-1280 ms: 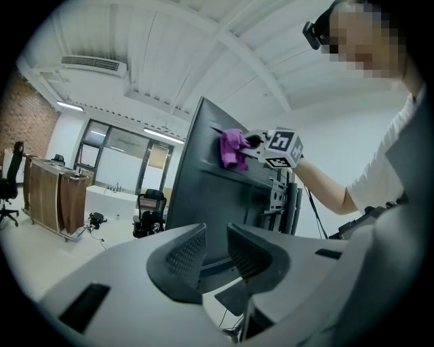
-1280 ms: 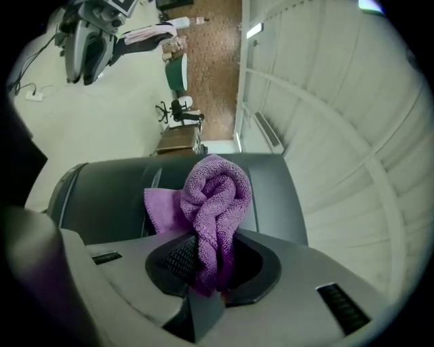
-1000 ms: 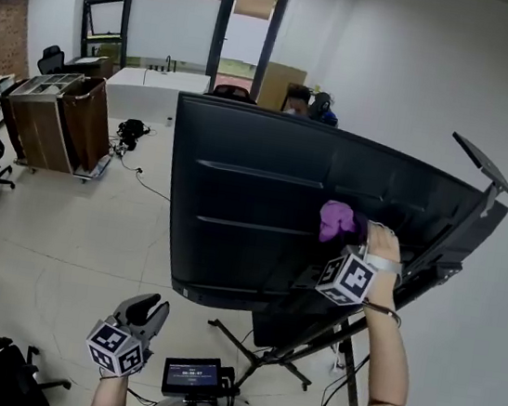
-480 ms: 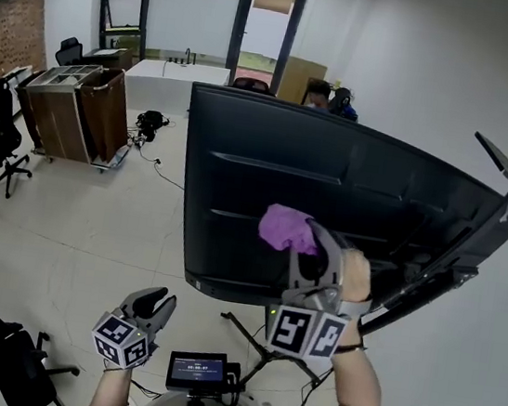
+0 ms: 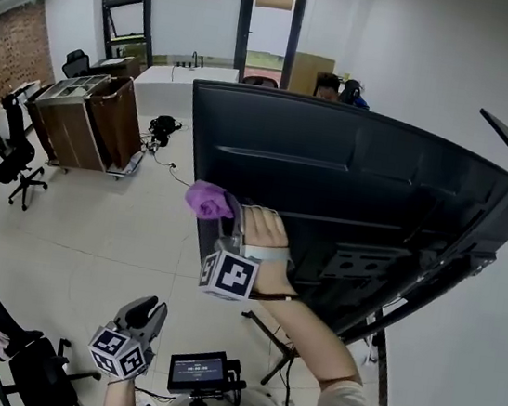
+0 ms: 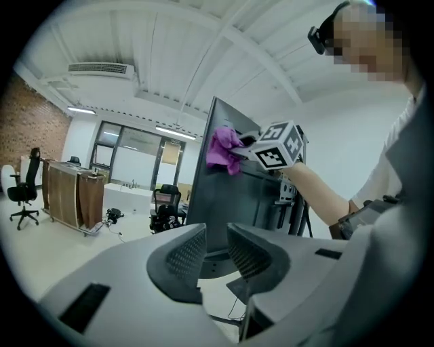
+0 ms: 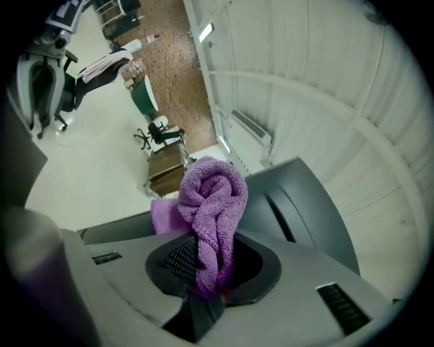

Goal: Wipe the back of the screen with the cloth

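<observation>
Ahead of my right gripper [image 5: 226,214]: the wide black curved plastic screen back [image 5: 351,183] walls it off.
Between its jaws: bunched purple terry cloth [image 7: 210,203] fills the gap.
Left of screen edge: open air over pale floor [image 5: 92,222].
Rightward on panel: black metal bracket [image 5: 363,260] sticks out.

Purple cloth [image 5: 208,200]; black screen [image 5: 360,180]; grey left hand-held gripper [image 5: 147,308] and right hand-held gripper [image 5: 227,211], cubes [image 5: 228,275] white with black squares; pale floor [image 5: 81,229]; red-brown brick wall [image 5: 2,59]

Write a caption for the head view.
Right gripper holds purple cloth at left edge of screen back; left gripper open below.
</observation>
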Demonstrator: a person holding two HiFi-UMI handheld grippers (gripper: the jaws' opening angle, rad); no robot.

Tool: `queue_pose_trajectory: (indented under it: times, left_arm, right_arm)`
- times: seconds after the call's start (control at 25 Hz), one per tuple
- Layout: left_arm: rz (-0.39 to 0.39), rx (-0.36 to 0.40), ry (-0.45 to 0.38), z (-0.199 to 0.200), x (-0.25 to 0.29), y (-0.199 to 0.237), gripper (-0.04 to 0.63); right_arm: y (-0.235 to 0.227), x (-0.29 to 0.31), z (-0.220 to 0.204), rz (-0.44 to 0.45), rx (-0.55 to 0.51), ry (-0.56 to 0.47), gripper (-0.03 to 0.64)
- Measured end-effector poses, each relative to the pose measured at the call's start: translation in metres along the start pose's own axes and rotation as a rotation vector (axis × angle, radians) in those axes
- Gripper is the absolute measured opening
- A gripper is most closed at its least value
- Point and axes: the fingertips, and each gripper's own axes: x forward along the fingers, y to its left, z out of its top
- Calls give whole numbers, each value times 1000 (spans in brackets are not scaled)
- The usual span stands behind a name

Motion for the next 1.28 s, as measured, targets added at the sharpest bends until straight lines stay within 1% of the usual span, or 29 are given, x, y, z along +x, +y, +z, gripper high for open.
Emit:
queue_pose_trajectory:
  times: [0.16, 0.32, 0.44, 0.52, 0.6, 0.64, 0.72, 0.84, 0.92, 0.96, 1.04, 1.08, 1.2, 1.28]
  left_arm:
    - [5, -3, 0, -4, 6, 9, 100]
    - [-38, 7, 1, -2, 24, 0, 100]
    - [-73, 16, 0, 0, 41, -16, 100]
    - [-88, 14, 1, 1, 48, -25, 100]
    - [-94, 10, 12, 1, 53, -33, 100]
    - [-91, 9, 24, 2, 55, -35, 100]
    - [-76, 3, 56, 2, 58, -37, 100]
    - [-41, -1, 101, 0, 66, -36, 100]
    - [-10, 8, 113, -4, 74, -34, 100]
    - [4, 11, 114, -7, 77, -32, 100]
    - [25, 6, 115, -12, 78, -27, 100]
    - [28, 3, 119, -14, 75, -24, 100]
    - [9, 13, 132, -17, 63, -18, 100]
    - [-23, 34, 129, -14, 61, -17, 100]
  right_arm:
    - [-16, -21, -79, 17, -90, 124, 51]
    - [-36, -40, -143, 58, -168, 284, 51]
    - [-51, -48, -178, 92, -170, 373, 51]
    - [-58, -53, -189, 105, -176, 412, 51]
    - [-59, -58, -183, 121, -185, 412, 51]
    - [-56, -62, -170, 139, -170, 378, 51]
    - [-43, -70, -129, 184, -82, 242, 51]
    - [-17, -74, -67, 192, 46, 28, 51]
    - [4, -66, -42, 187, 128, -70, 51]
    - [15, -60, -34, 182, 172, -103, 51]
    - [32, -43, -22, 153, 253, -132, 51]
    - [39, -34, -17, 133, 287, -129, 51]
    - [56, -4, -10, 96, 356, -59, 51]
    - [67, 12, -22, 85, 393, 6, 51]
